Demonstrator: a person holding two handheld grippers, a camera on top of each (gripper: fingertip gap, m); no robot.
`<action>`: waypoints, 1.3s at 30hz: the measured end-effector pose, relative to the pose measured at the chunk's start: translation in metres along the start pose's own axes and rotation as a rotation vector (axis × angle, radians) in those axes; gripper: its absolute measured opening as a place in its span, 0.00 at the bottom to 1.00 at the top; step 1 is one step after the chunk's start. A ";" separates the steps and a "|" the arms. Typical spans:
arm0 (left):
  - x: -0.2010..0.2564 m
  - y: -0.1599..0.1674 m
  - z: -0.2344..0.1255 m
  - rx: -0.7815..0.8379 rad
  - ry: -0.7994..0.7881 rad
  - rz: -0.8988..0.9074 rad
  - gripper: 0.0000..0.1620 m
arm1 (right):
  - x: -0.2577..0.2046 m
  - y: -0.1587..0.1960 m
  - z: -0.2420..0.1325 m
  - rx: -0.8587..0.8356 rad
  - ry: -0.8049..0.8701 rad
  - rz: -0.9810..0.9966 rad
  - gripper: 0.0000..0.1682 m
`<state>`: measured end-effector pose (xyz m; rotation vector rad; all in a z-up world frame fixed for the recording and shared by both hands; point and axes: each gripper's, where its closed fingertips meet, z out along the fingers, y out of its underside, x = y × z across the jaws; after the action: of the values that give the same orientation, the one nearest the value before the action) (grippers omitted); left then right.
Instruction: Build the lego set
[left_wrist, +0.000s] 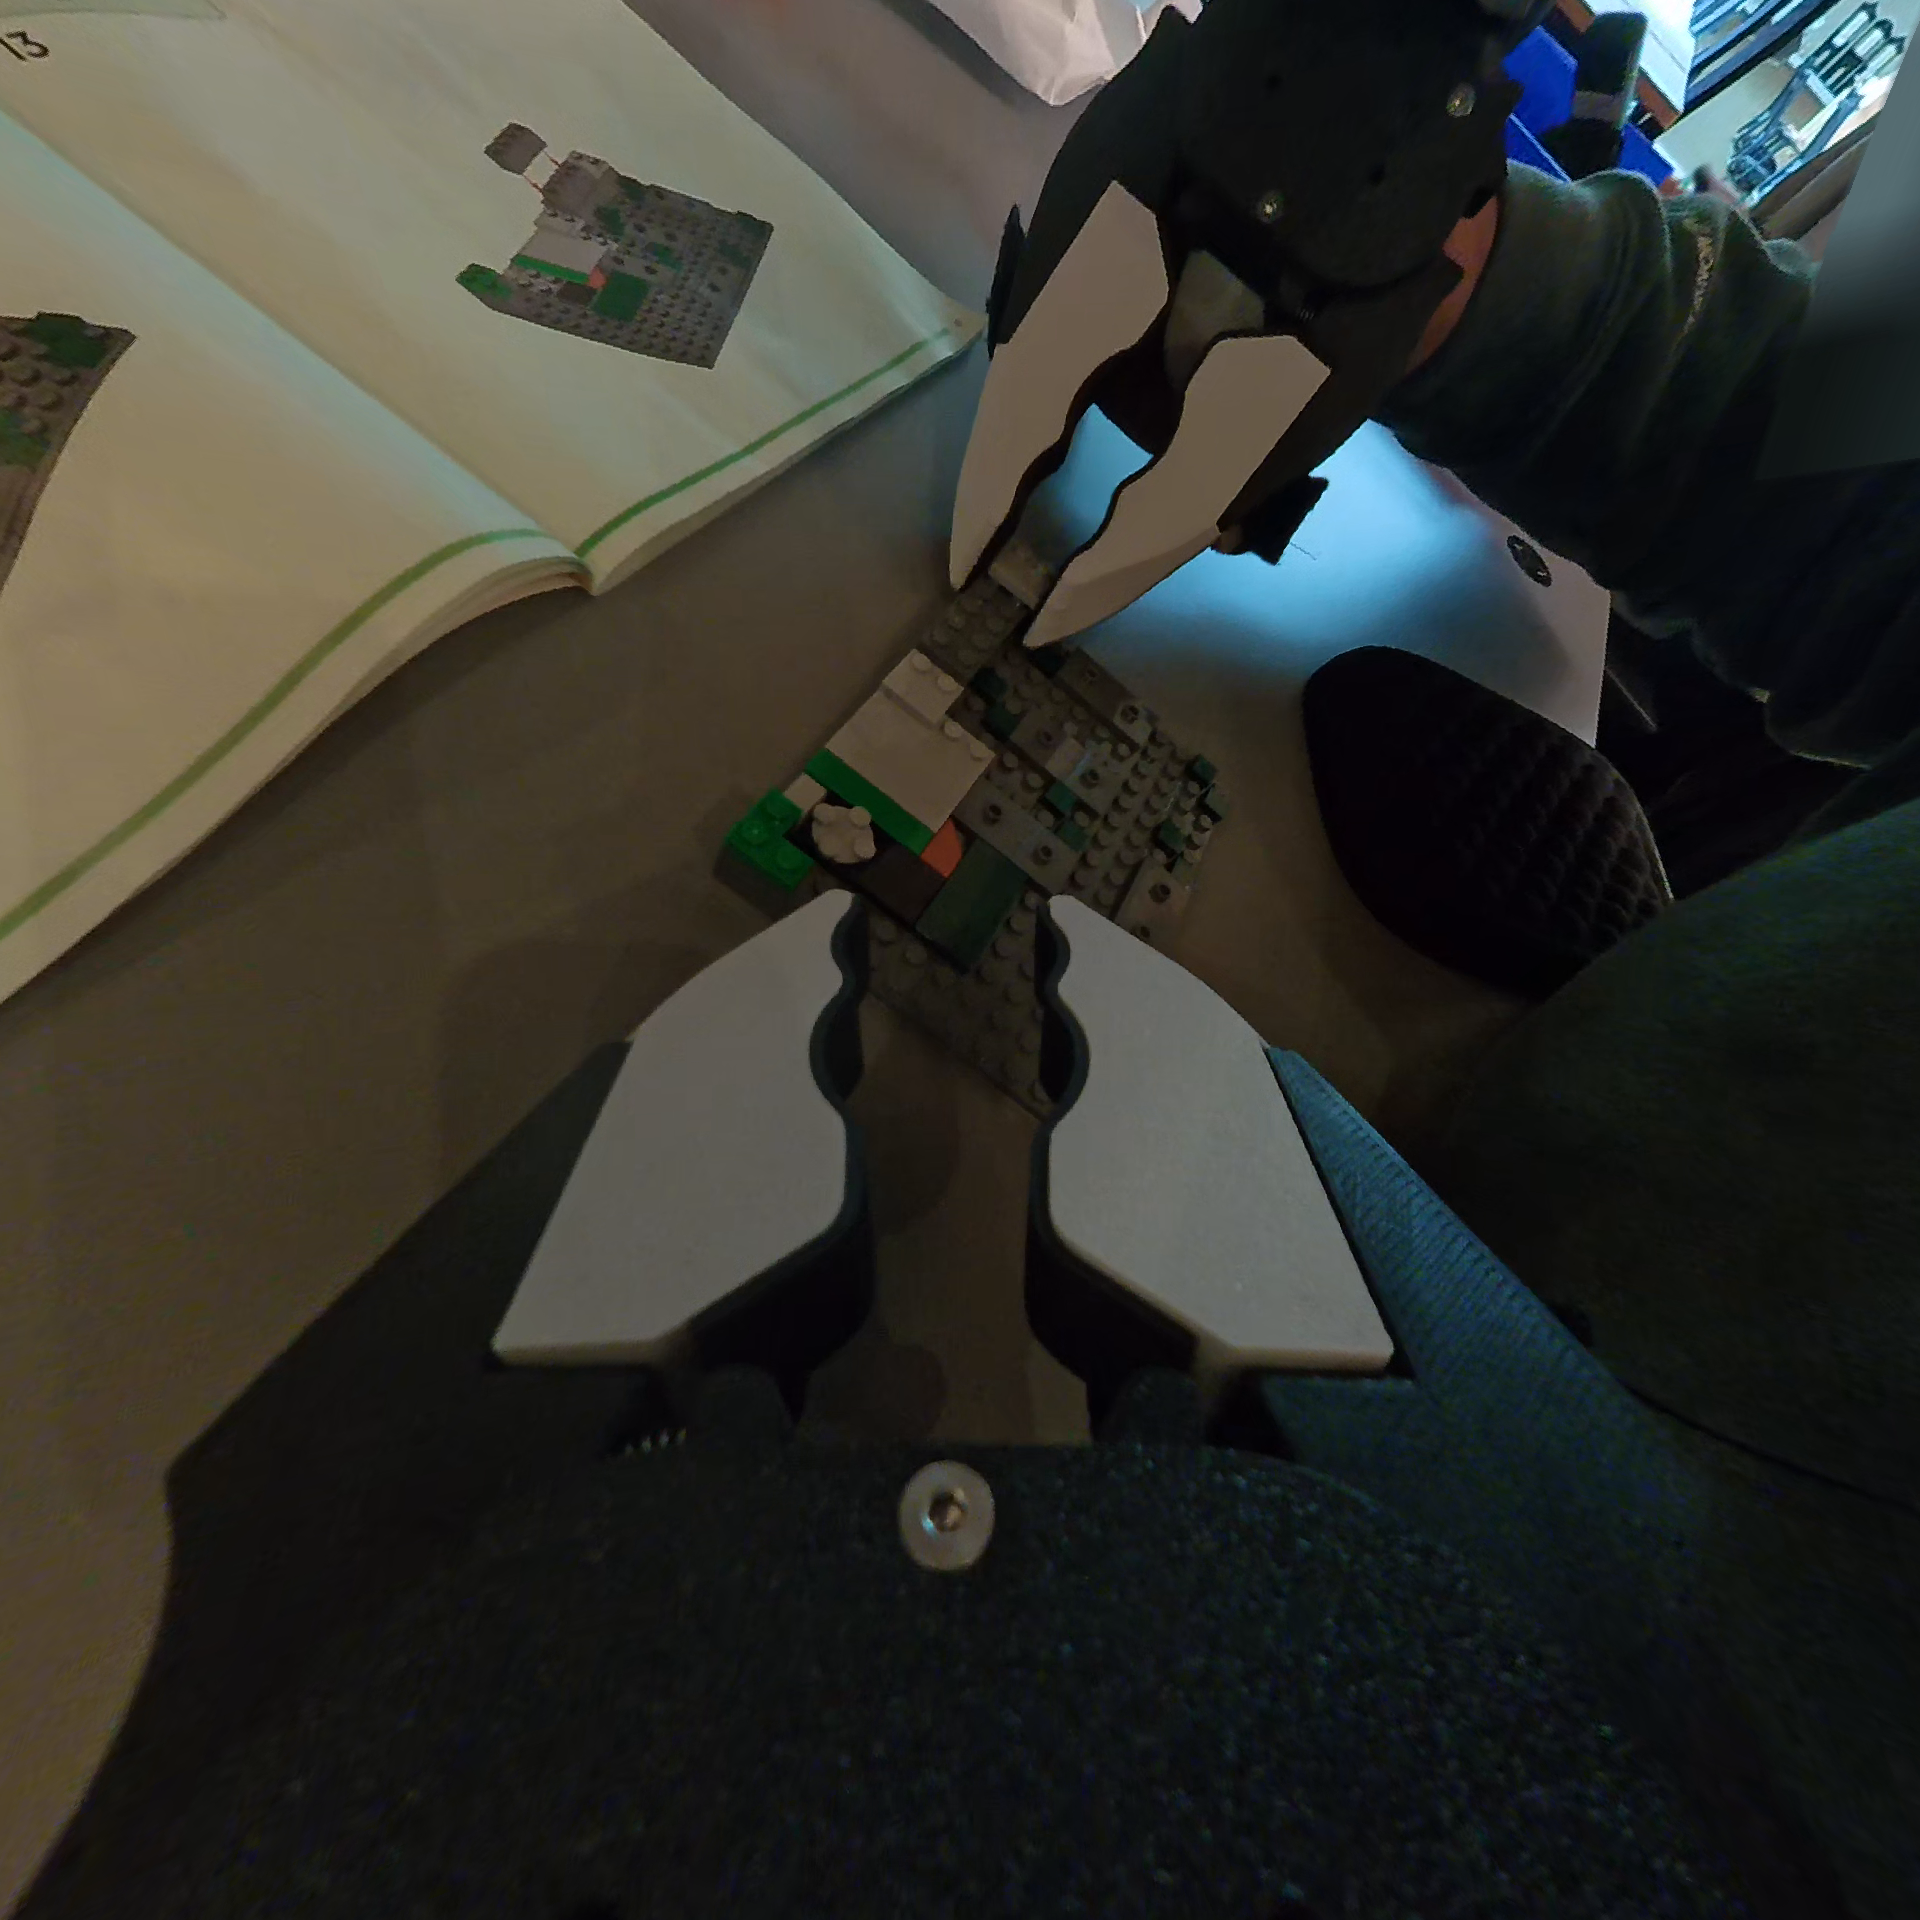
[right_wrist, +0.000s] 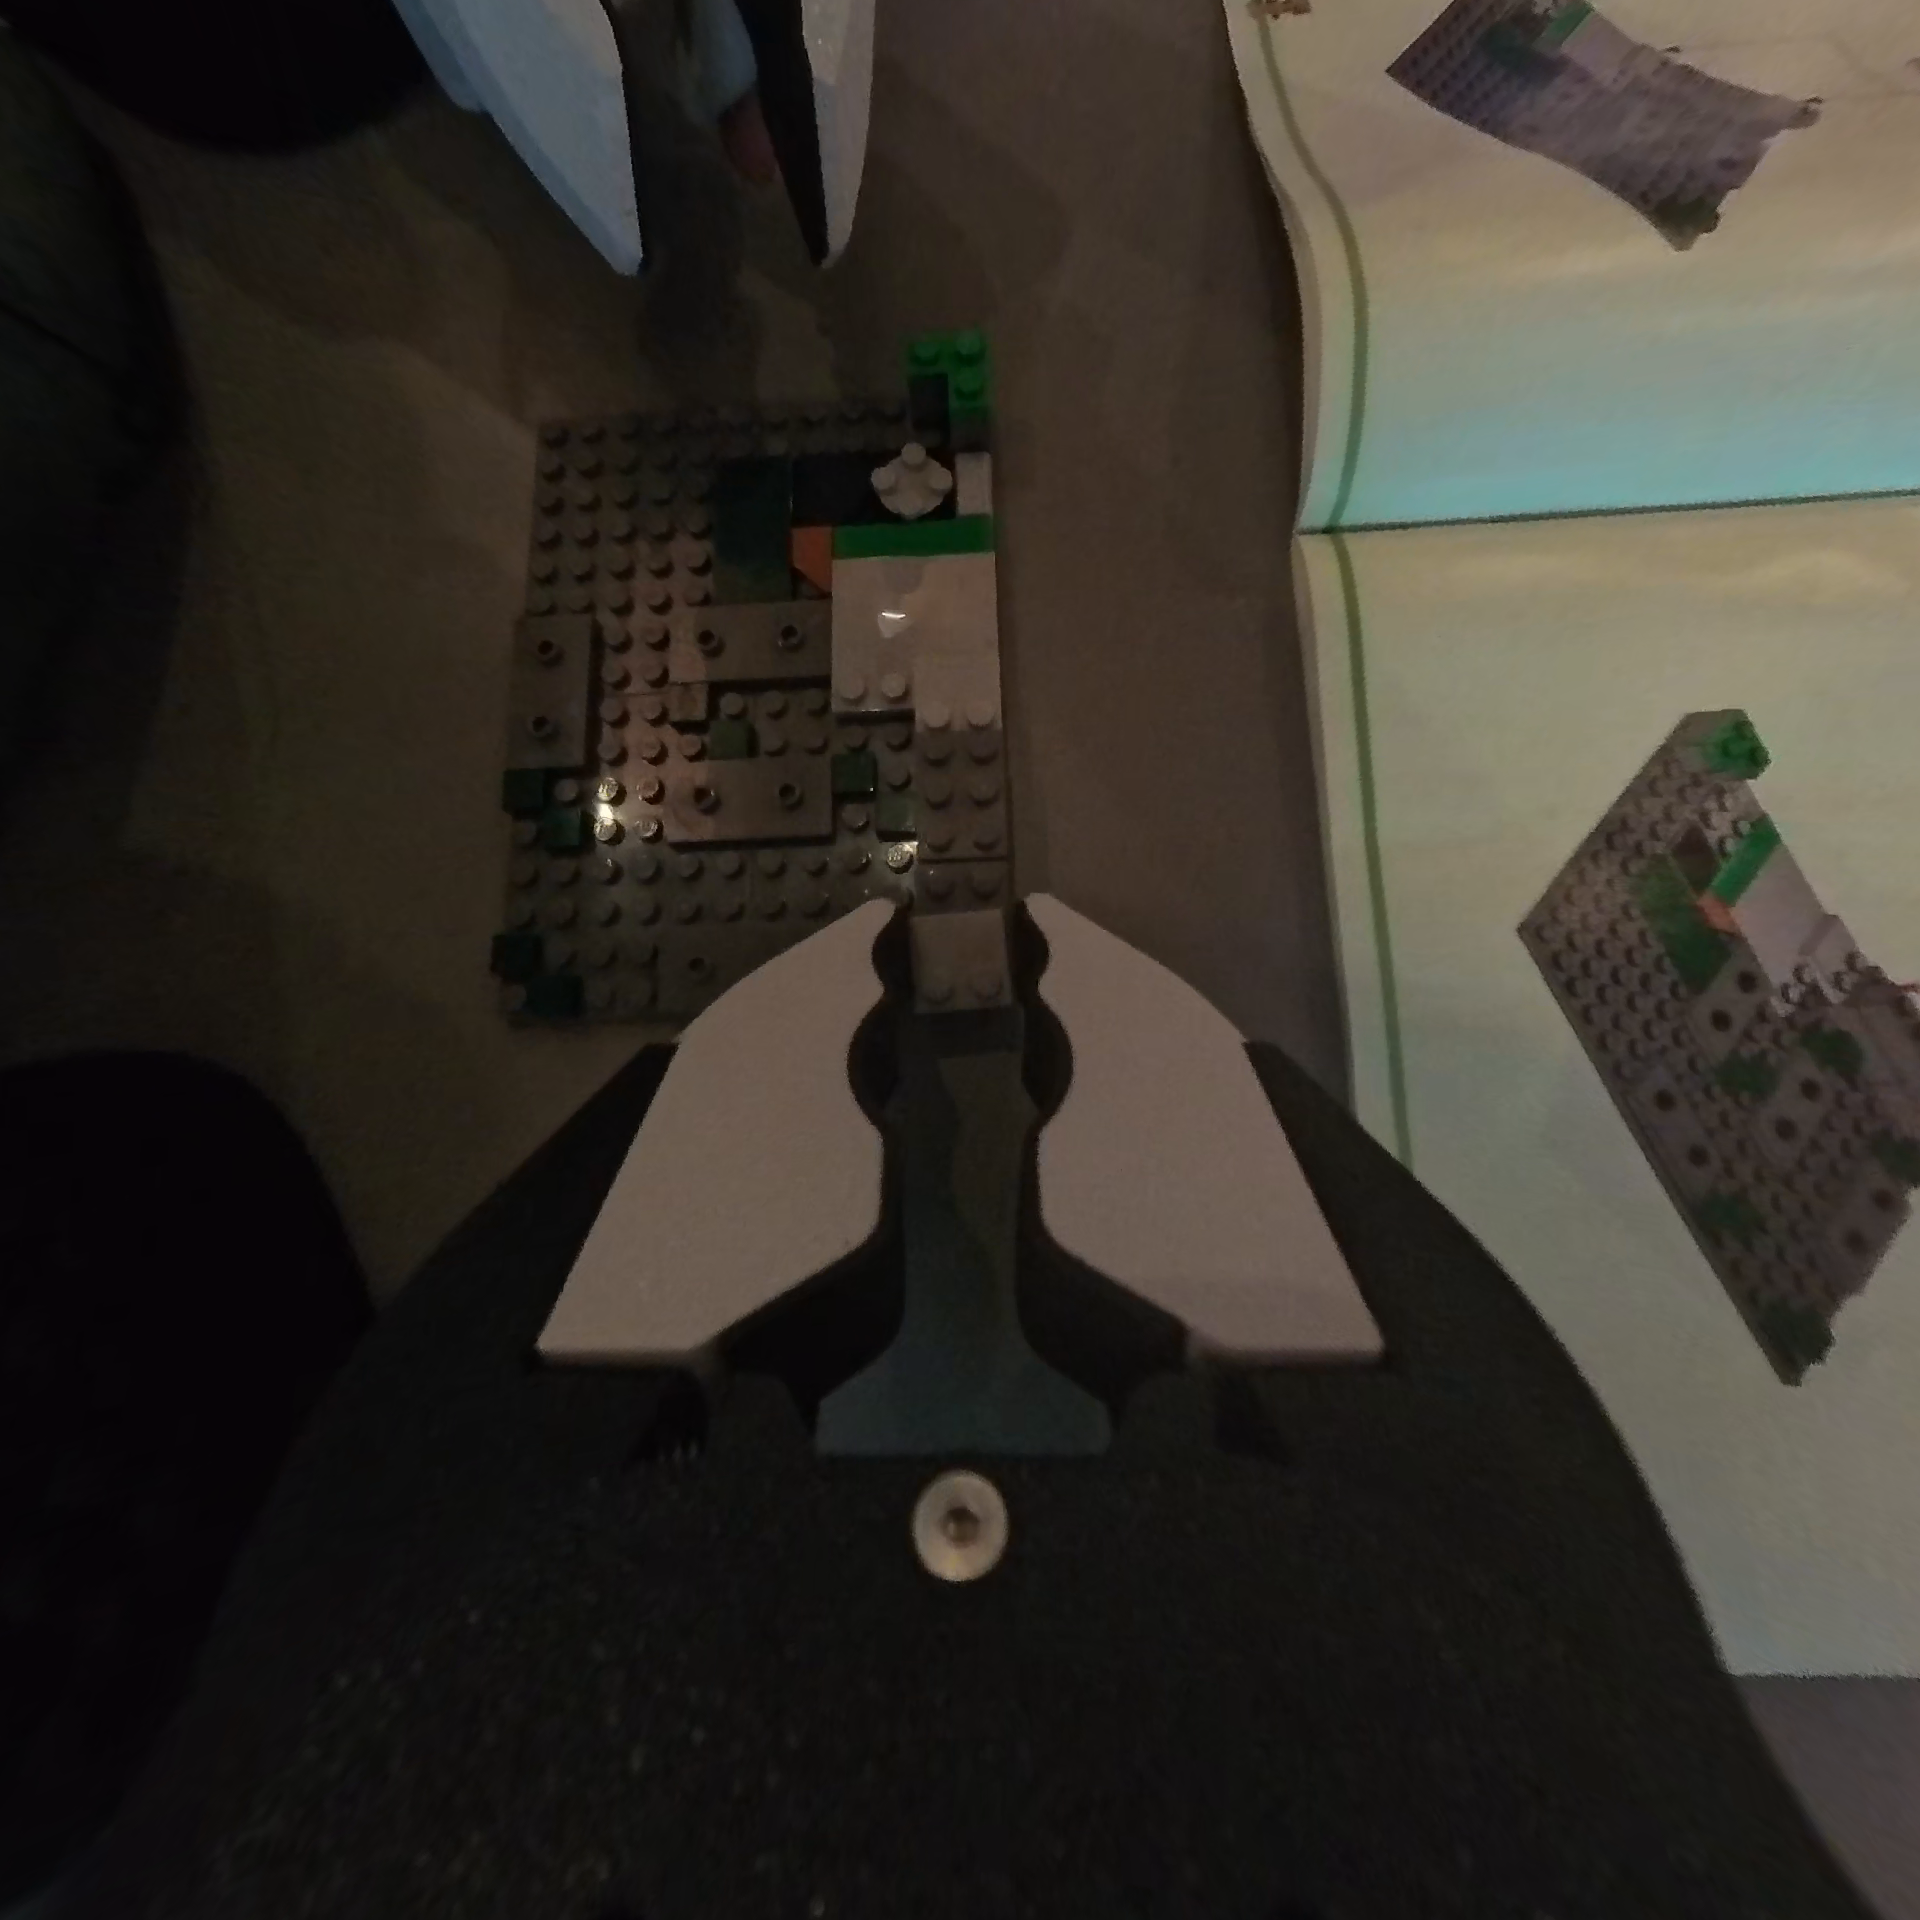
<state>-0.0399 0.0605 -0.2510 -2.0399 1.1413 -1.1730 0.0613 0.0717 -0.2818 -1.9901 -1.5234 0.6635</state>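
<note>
A grey studded baseplate (left_wrist: 1132, 831) (right_wrist: 623, 520) lies on the brown table, with white tiles (left_wrist: 914, 758) (right_wrist: 914, 623), a green brick (left_wrist: 769, 842) (right_wrist: 951, 364) and a small white round piece (left_wrist: 847, 831) (right_wrist: 912, 480) built on it. My right gripper (right_wrist: 958, 914) is shut on a small grey brick (right_wrist: 961, 961) and holds it at the plate's corner; it also shows in the left wrist view (left_wrist: 1010, 613) with the brick (left_wrist: 1018, 566). My left gripper (left_wrist: 945, 914) is open and empty, off the plate's opposite edge; its fingers (right_wrist: 592, 156) show in the right wrist view.
An open instruction booklet (left_wrist: 416, 364) (right_wrist: 1610, 727) lies beside the plate. A dark round mesh object (left_wrist: 1475, 810) (right_wrist: 135, 1247) sits close on the other side. A person's sleeve (left_wrist: 1621, 343) is behind the right gripper. The tips of one gripper are about 12 cm away from the tips of the other. About 4 cm separates my left fingertips from the small white round piece (right_wrist: 912, 480). Seen from the left wrist view (left_wrist: 843, 829) as well.
</note>
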 end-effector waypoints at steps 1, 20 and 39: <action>0.000 0.000 0.000 0.000 0.001 0.000 0.19 | 0.000 0.000 0.000 0.000 0.003 0.001 0.11; 0.001 0.000 0.000 0.003 0.007 0.003 0.18 | -0.002 -0.006 -0.003 0.037 -0.013 0.007 0.14; 0.001 -0.009 -0.003 -0.048 0.001 0.139 0.21 | -0.028 -0.005 -0.060 0.233 0.168 0.188 0.21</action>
<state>-0.0387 0.0644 -0.2423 -1.9598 1.3010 -1.0879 0.0915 0.0386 -0.2332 -1.9688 -1.1172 0.6949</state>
